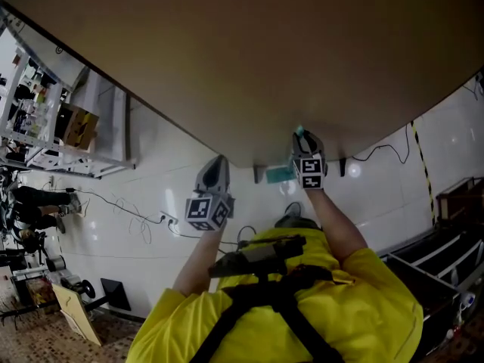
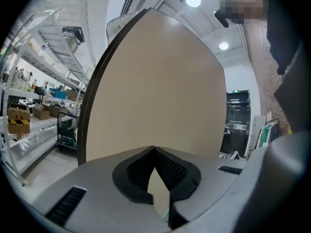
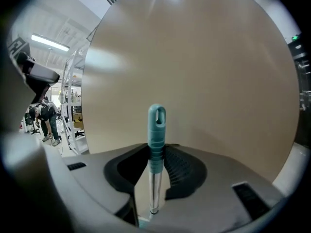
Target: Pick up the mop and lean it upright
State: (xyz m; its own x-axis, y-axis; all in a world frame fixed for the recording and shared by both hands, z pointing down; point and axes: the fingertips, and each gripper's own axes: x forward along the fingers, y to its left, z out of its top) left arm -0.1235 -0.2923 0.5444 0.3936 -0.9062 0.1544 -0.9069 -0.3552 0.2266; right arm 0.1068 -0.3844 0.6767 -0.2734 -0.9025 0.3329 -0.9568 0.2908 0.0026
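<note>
The mop's metal handle (image 3: 154,186), with its teal end cap (image 3: 156,125), stands upright between the jaws of my right gripper (image 3: 156,152), which is shut on it. In the head view the right gripper (image 1: 306,148) is held against the edge of a large tan rounded panel (image 1: 249,59), the teal cap (image 1: 299,131) showing above it. A teal piece that looks like the mop head (image 1: 279,175) lies on the floor just left of it. My left gripper (image 1: 214,174) is lower and to the left, off the mop. Its fingertips meet with nothing between them (image 2: 155,152).
The tan panel (image 2: 155,81) fills the space ahead of both grippers. Metal shelves (image 1: 45,119) stand at the left, with cables (image 1: 128,210) across the white floor. Black racks (image 1: 439,255) are at the right. A person (image 3: 46,118) bends over far left.
</note>
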